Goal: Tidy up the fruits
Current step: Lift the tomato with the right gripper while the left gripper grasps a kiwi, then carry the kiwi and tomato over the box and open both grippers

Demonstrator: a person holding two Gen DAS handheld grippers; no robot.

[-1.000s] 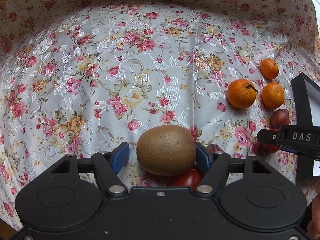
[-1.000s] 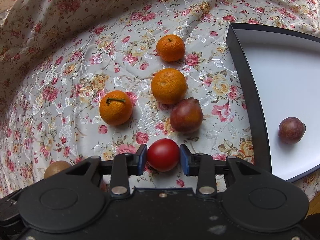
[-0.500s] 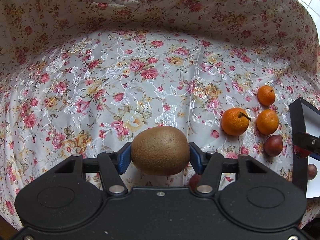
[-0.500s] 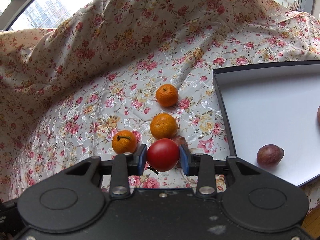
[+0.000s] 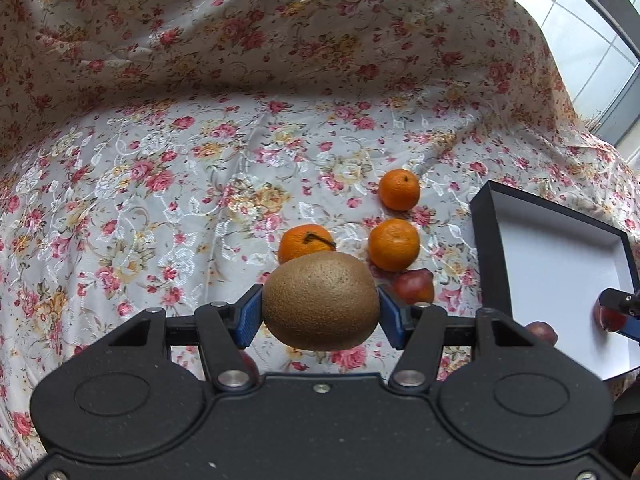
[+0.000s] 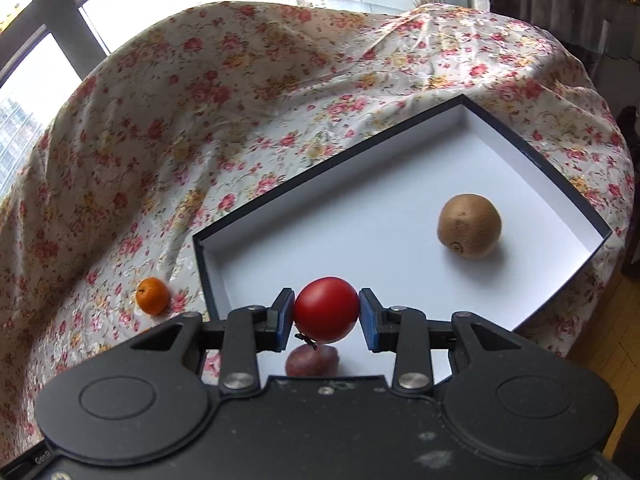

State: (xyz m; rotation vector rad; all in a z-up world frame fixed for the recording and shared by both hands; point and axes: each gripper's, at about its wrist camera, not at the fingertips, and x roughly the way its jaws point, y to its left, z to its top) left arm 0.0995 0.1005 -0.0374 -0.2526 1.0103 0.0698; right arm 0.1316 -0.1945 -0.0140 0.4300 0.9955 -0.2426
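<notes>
Placement is the step in hand, and it is best done by lowering each fruit close to the white floor of the box (image 6: 360, 216) before the pads are parted, so that nothing drops or rolls. Between the blue pads of the right gripper (image 6: 326, 312) a red tomato (image 6: 326, 309) is clamped, held over the near end of the box; just below and behind it a purple fruit (image 6: 312, 360) lies on the box floor, and a clear patch is seen directly ahead. Farther ahead and to the right a kiwi (image 6: 469, 226) rests in the box, well apart from the tomato. A second kiwi (image 5: 320, 300) is clamped in the left gripper (image 5: 320, 314) above the floral cloth (image 5: 160, 184), with the box off to its right, so a sideways carry is judged necessary first. Beyond it three tangerines (image 5: 394, 244) are left on the cloth.
</notes>
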